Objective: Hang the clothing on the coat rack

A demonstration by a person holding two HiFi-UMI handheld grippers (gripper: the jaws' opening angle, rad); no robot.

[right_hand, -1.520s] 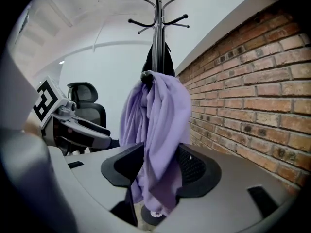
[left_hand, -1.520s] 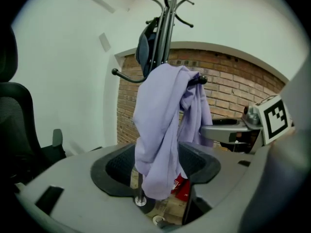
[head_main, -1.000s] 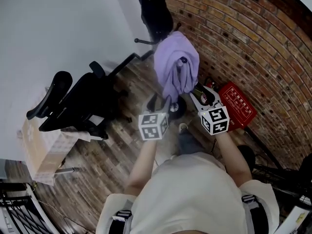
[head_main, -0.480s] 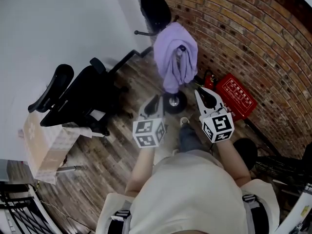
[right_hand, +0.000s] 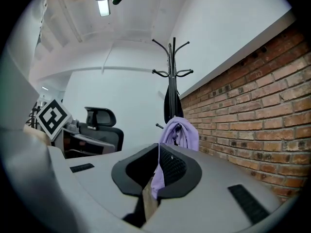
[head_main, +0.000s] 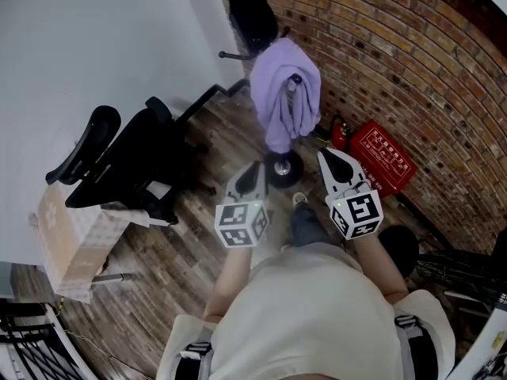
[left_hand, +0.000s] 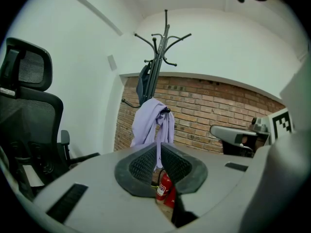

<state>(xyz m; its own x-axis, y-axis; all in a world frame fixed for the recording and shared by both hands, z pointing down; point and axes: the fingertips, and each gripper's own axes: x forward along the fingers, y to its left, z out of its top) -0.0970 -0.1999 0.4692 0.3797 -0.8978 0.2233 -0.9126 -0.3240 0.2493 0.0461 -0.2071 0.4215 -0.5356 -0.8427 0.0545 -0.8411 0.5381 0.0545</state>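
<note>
A lavender garment [head_main: 285, 93] hangs draped over a hook of the black coat rack [left_hand: 163, 47], above the rack's round base [head_main: 283, 167]. In the left gripper view the garment [left_hand: 148, 123] hangs well beyond the jaws. It also shows in the right gripper view [right_hand: 187, 132]. My left gripper [head_main: 252, 176] is held short of the rack, shut and empty. My right gripper [head_main: 333, 161] is beside it, its jaws closing to a near touch with nothing between them. Both point toward the rack.
A dark bag [head_main: 249, 14] hangs higher on the rack. A black office chair [head_main: 127, 161] and a cardboard box [head_main: 67, 240] stand at the left. A brick wall [head_main: 412, 62] curves along the right, with a red extinguisher case [head_main: 386, 165] at its foot.
Both grippers have drawn back from the hanging garment toward the person, and their jaws have come together. The garment stays on the rack.
</note>
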